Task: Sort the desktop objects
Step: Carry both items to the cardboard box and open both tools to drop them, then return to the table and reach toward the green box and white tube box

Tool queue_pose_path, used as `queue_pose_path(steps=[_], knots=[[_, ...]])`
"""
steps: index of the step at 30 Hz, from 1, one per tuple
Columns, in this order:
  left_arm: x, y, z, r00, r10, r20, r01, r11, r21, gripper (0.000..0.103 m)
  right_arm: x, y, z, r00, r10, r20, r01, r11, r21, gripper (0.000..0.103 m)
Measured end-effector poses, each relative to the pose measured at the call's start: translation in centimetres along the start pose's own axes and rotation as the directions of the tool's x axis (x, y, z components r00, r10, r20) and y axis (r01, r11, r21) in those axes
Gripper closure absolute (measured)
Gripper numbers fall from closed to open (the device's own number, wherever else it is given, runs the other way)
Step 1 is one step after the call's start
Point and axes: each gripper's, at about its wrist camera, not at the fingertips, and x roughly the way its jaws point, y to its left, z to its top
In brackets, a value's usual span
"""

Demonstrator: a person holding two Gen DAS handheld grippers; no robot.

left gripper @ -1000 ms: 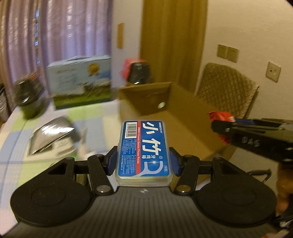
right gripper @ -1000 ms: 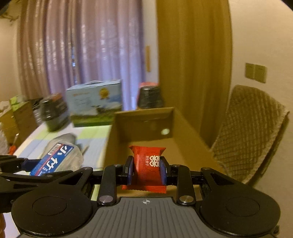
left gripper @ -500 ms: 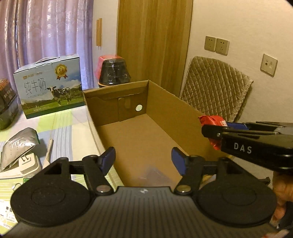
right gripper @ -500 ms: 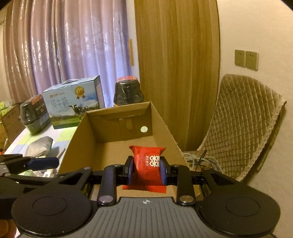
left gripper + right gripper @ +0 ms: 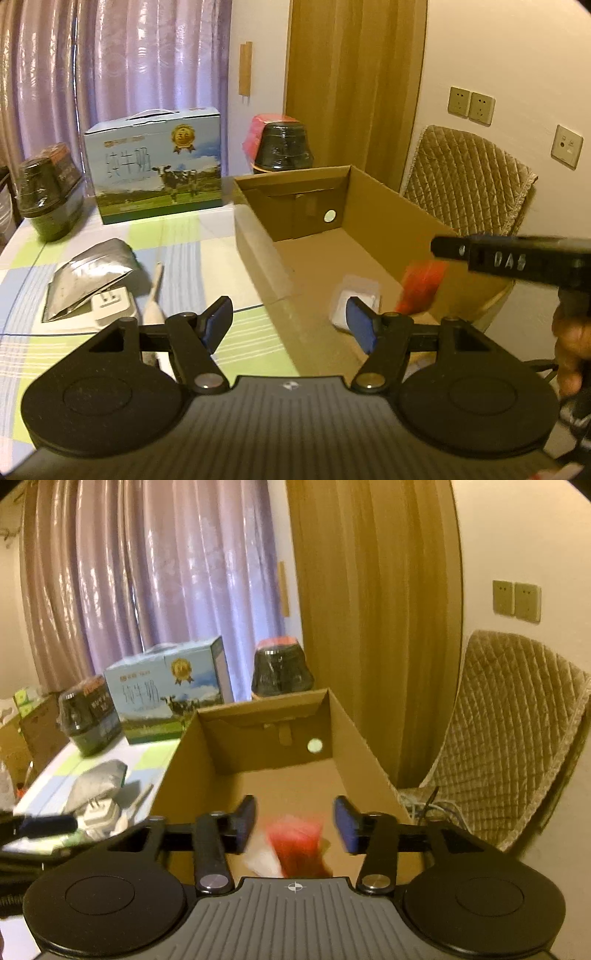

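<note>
An open cardboard box [image 5: 388, 225] stands on the table's right side. My left gripper [image 5: 290, 326] hangs open and holds nothing, just before the box's near left corner. The dental floss pick case [image 5: 354, 301] lies on the box floor and looks whitish from here. My right gripper [image 5: 295, 825] is open over the box [image 5: 258, 746]. A red snack packet [image 5: 295, 843], blurred, drops free beneath its spread fingers, beside the pale case [image 5: 260, 860]. In the left wrist view the packet [image 5: 421, 284] is a red smear below the right gripper [image 5: 443, 246].
On the checked tablecloth [image 5: 184, 243] lie a silver pouch [image 5: 92, 269], a white plug adapter [image 5: 110, 308] and a pale stick [image 5: 155, 291]. A milk carton case [image 5: 155, 166] and two dark jars [image 5: 48, 188] [image 5: 282, 147] stand at the back. A quilted chair [image 5: 469, 184] is right of the box.
The left gripper opened and the floss case dropped into the box. The right gripper, shut on the red packet half a second ago, has now opened and the packet is falling.
</note>
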Motion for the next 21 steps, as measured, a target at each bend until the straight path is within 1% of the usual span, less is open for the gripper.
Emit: queue_pose_path(steps=[1, 7, 11, 16, 21], knots=[[-0.3, 0.1, -0.1, 1.000, 0.003, -0.001, -0.003, 1.000, -0.002, 0.039, -0.3, 0.0, 0.1, 1.000, -0.001, 0.007, 0.001, 1.000, 0.004, 0.051], [-2.3, 1.3, -1.4, 1.000, 0.030, -0.006, -0.030, 1.000, -0.002, 0.037, -2.4, 0.8, -0.1, 1.000, -0.004, 0.021, 0.004, 1.000, 0.004, 0.049], [-4.4, 2.6, -2.7, 0.998, 0.056, -0.012, -0.056, 0.998, -0.002, 0.036, -4.2, 2.2, -0.6, 1.000, 0.013, 0.021, -0.013, 1.000, 0.010, 0.047], [-7.7, 5.2, -5.1, 0.993, 0.113, -0.026, -0.114, 0.993, -0.027, 0.033, -6.6, 5.0, -2.0, 0.997, 0.068, 0.033, -0.068, 0.998, 0.000, 0.039], [-10.7, 8.6, -7.7, 0.981, 0.185, -0.060, -0.188, 0.980, -0.060, 0.030, -7.9, 8.5, -4.3, 0.990, 0.139, -0.002, -0.139, 0.990, 0.009, 0.034]])
